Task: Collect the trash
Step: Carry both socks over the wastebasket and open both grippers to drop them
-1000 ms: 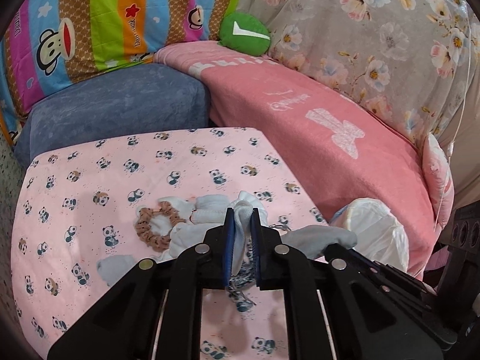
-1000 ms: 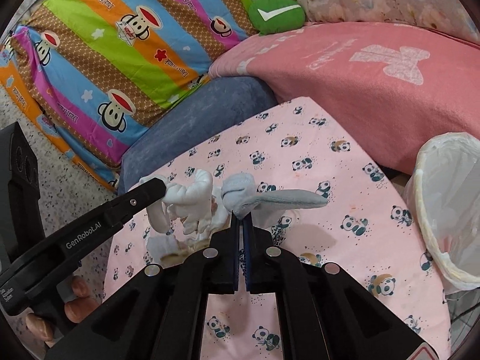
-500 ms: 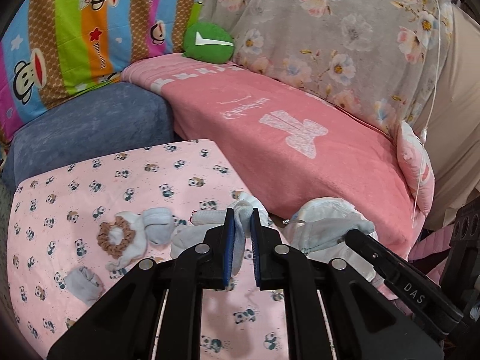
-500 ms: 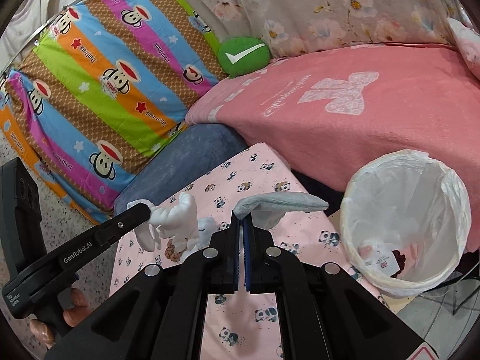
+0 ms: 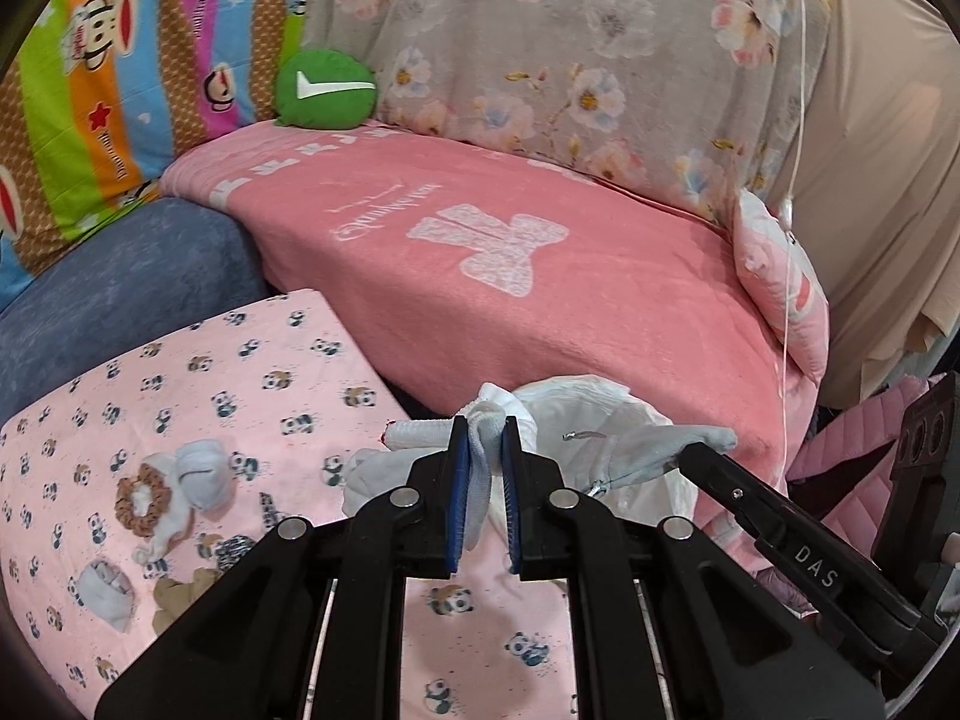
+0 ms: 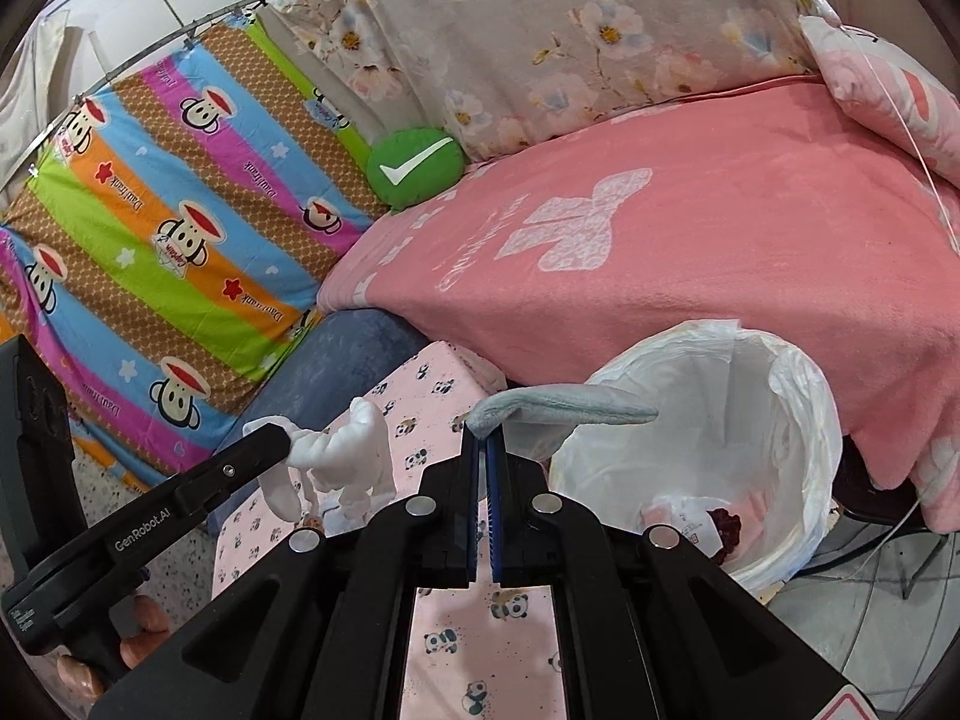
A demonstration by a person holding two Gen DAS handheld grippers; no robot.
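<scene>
My left gripper (image 5: 483, 438) is shut on a white crumpled tissue wad (image 5: 486, 420) and holds it in the air near the table's right edge; the wad also shows in the right wrist view (image 6: 345, 450). My right gripper (image 6: 483, 438) is shut on a grey-blue cloth piece (image 6: 564, 411), held above the rim of the white-lined trash bin (image 6: 804, 420). In the left wrist view the grey-blue piece (image 5: 660, 450) hangs over the bin (image 5: 600, 396). The bin holds some scraps (image 6: 708, 516).
On the pink panda tablecloth (image 5: 210, 372) lie a brown scrunchie (image 5: 141, 501), a white sock ball (image 5: 201, 474) and more small wads (image 5: 108, 588). A pink blanket-covered sofa (image 5: 540, 252), a green cushion (image 5: 327, 90) and a striped pillow (image 6: 150, 228) stand behind.
Both grippers have swung to the right with their pieces, away from the table's middle toward the bin. The bin is now closer and its inside shows more.
</scene>
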